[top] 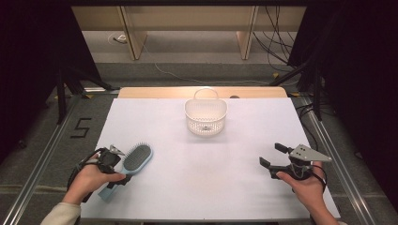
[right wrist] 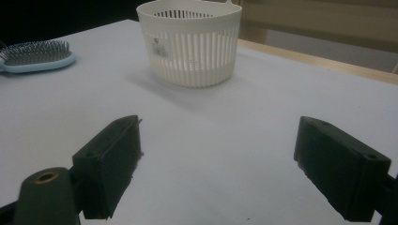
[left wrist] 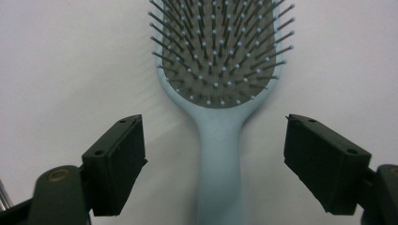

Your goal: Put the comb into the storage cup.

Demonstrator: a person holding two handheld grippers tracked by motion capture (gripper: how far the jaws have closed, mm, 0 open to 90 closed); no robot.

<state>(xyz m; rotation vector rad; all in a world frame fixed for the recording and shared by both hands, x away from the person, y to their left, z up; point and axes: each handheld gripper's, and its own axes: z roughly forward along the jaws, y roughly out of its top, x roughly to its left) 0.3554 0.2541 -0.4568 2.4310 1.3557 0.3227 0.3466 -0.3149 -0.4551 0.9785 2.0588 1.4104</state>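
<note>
Presently the left gripper (left wrist: 213,157) stands with jaws spread wide, straddling the handle of the light-blue hairbrush (left wrist: 220,93) without touching it; the brush lies bristles-up at the table's (top: 197,187) near-left. Right gripper (top: 277,154), jaws released, hovers empty, well apart from the white basket (top: 205,116).

A white slotted basket (top: 205,118) with a thin handle stands upright near the far edge of a white bench (top: 206,178), a small label on its wall. Beyond the bench, a wooden strip (top: 141,92), grey floor, cables (top: 277,42) and wooden furniture legs. A "5" (top: 80,127) is marked on the floor at left.
</note>
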